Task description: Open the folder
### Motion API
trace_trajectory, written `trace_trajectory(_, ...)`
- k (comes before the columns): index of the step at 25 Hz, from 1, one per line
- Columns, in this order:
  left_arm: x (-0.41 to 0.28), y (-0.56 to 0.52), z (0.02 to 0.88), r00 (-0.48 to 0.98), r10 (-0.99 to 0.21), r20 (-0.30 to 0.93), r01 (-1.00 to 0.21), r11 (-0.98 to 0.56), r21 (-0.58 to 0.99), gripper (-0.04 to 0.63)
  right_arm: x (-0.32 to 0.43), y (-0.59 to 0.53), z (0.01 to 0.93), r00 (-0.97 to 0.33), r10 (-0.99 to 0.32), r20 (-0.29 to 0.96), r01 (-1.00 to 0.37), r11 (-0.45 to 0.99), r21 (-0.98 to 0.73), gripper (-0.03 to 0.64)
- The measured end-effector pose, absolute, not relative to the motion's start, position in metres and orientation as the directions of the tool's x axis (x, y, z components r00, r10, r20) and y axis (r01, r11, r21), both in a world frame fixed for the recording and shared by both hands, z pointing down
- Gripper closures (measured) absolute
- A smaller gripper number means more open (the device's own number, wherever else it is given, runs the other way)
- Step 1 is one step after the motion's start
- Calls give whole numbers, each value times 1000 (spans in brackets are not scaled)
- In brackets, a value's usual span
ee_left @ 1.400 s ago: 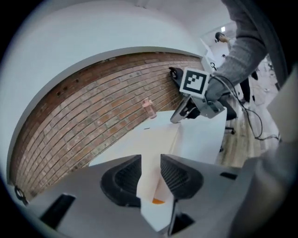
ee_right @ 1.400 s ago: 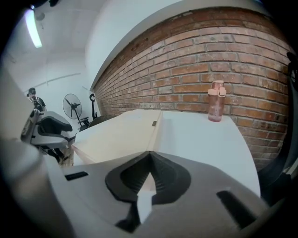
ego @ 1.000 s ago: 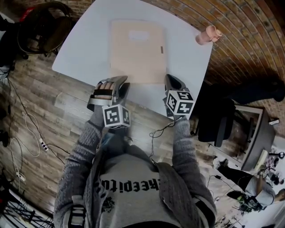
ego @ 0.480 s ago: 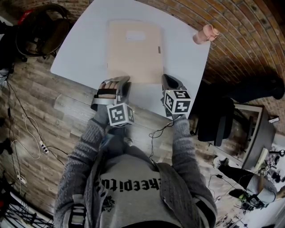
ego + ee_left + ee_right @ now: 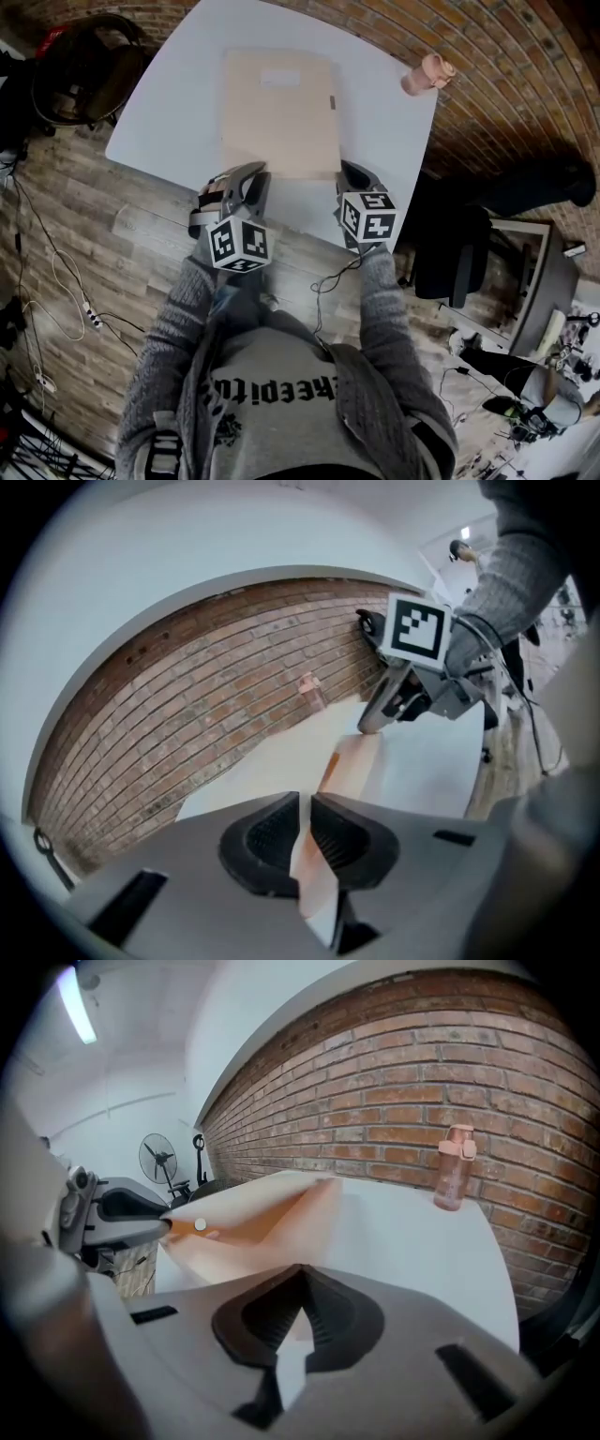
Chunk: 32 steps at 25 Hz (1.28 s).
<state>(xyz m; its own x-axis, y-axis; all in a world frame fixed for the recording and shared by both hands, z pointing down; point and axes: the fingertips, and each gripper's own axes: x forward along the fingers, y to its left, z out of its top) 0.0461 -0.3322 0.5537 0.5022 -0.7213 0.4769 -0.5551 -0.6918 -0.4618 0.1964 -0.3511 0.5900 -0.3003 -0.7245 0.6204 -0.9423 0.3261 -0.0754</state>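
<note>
A beige folder (image 5: pixel 279 112) lies shut on the white table (image 5: pixel 178 103), a small clasp on its right edge. My left gripper (image 5: pixel 251 172) is at the folder's near left corner. Its jaws are closing, and in the left gripper view the folder's edge (image 5: pixel 352 766) stands in the narrow gap of the left gripper (image 5: pixel 305 803). My right gripper (image 5: pixel 349 171) is shut on the folder's near right corner. In the right gripper view the right gripper (image 5: pixel 302 1279) pinches the folder (image 5: pixel 253 1232), whose near edge lifts slightly. The left gripper (image 5: pixel 164 1225) shows across it.
A pink bottle (image 5: pixel 424 75) stands at the table's far right corner, by the brick wall. A dark chair (image 5: pixel 89 66) sits left of the table and a black chair (image 5: pixel 459 258) right of it. Cables trail on the wooden floor (image 5: pixel 56 262).
My left gripper has rolled about its own line and its jaws have narrowed around the folder's near left corner. The right gripper has kept still.
</note>
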Motion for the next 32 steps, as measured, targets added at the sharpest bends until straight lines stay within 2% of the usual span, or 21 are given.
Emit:
trace_trajectory(4,17,-345,526,505,-768,394,-732,-623,-276,574,196,-352,590,-297,-726,621,-943,325,-70,615)
trace_trajectory(10,-40,-350,511,415,-857,305,-892,-449,-50,581,190,-351,589,-295,-727,621,-944,322,-71,615)
trace_trajectory(18,-118,-361,525,233,-904,358,-967,-176,183,586,185,-351,590,-288,-734,615,-948,309,-75,615)
trace_trajectory(24,-154,-367,545,143,-889,435,-977,-57,206,586,179,-350,588,-282,-736,615,-950,304,-71,615)
trace_trajectory(32,-177,-373,574,83,-843,532,-983,17,181,584,176,-350,588,-272,-736,620,-952,298,-64,615)
